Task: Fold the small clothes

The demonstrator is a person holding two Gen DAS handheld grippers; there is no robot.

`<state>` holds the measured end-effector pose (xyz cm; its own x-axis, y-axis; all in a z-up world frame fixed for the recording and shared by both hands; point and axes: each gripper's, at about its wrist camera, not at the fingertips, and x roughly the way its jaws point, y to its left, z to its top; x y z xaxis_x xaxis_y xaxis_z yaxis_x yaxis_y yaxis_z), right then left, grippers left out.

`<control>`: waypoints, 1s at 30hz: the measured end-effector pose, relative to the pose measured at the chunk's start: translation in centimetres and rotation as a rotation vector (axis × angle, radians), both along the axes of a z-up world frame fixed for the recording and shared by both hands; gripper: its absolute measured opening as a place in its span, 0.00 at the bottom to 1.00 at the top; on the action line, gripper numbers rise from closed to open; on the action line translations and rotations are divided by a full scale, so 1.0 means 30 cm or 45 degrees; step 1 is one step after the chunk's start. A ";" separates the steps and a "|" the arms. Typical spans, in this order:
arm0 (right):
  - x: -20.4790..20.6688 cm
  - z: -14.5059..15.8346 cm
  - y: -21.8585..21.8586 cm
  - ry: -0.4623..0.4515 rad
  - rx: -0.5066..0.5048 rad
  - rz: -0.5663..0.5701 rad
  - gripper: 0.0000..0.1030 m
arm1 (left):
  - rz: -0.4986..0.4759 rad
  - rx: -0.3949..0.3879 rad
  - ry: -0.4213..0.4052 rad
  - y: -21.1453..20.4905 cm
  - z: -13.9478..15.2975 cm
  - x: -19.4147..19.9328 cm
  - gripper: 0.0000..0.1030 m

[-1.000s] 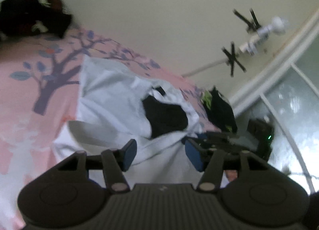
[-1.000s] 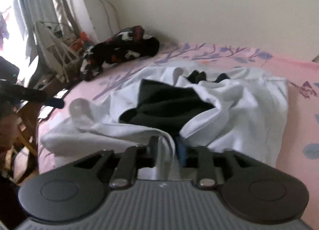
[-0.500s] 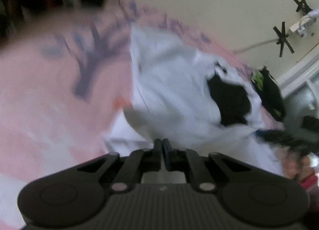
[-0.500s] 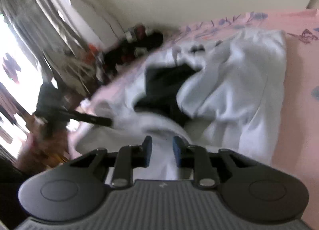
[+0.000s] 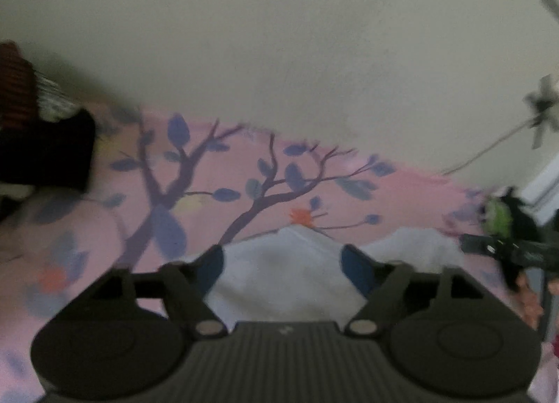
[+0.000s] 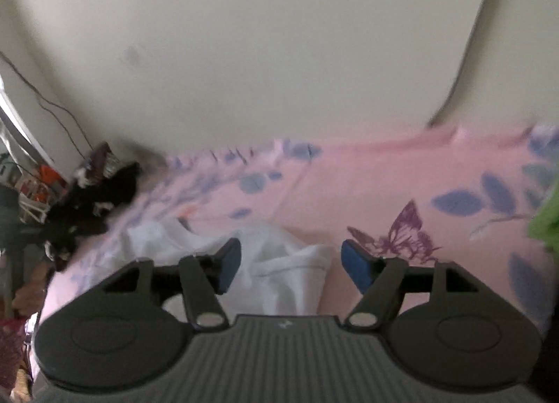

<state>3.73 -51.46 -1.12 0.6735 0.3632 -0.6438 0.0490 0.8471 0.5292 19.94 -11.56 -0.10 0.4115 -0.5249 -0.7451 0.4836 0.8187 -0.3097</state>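
Note:
A white garment [image 5: 290, 270] lies bunched on the pink bedsheet [image 5: 216, 172] with its tree print. In the left wrist view my left gripper [image 5: 283, 265] hangs over the garment's far edge, its jaws opening, blue pads wide apart and clear of the cloth. In the right wrist view the same white garment [image 6: 279, 263] reaches in from the left, its folded corner lying between the jaws of my right gripper [image 6: 290, 265]. Those jaws are opening too, and neither pad presses the cloth.
A dark patterned heap of clothes [image 5: 38, 144] lies at the bed's left end, seen also as the dark heap [image 6: 91, 200] in the right wrist view. A green and black garment [image 5: 499, 214] sits at the right. A cream wall [image 5: 279, 36] backs the bed.
Both grippers swept toward the wall side of the bed, carrying the white cloth over so the black patch is hidden. The left jaws shut, then opened wide; the right jaws let go and opened.

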 end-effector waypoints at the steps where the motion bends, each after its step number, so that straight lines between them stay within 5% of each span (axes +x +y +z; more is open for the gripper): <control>1: 0.011 -0.024 0.007 0.000 0.016 0.011 0.65 | 0.007 0.008 0.041 -0.024 -0.040 0.029 0.77; 2: 0.005 -0.027 0.015 -0.046 0.008 0.023 0.64 | 0.003 -0.005 0.066 -0.034 -0.067 0.037 0.77; 3: 0.012 -0.027 0.027 -0.047 0.018 0.061 0.59 | -0.001 -0.019 0.013 -0.047 -0.067 0.026 0.59; 5: 0.024 -0.024 0.057 -0.075 0.039 0.141 0.25 | -0.051 0.003 -0.001 -0.079 -0.066 0.005 0.24; 6: 0.031 -0.019 0.077 -0.080 0.046 0.165 0.16 | -0.068 0.029 -0.022 -0.084 -0.059 -0.012 0.05; 12: -0.046 0.170 0.150 -0.303 -0.020 0.275 0.11 | -0.098 -0.125 -0.075 0.029 0.096 -0.137 0.04; 17: -0.327 0.384 0.213 -0.521 -0.104 0.435 0.05 | -0.177 -0.299 -0.208 0.205 0.255 -0.399 0.04; 20: -0.543 0.440 0.271 -0.595 -0.159 0.542 0.05 | -0.234 -0.338 -0.277 0.289 0.271 -0.590 0.04; 25: -0.865 0.360 0.382 -0.571 -0.129 0.653 0.05 | -0.250 -0.435 -0.273 0.473 0.201 -0.896 0.05; 30: -1.036 0.161 0.466 -0.394 -0.071 0.591 0.07 | -0.186 -0.441 -0.089 0.577 -0.008 -1.045 0.09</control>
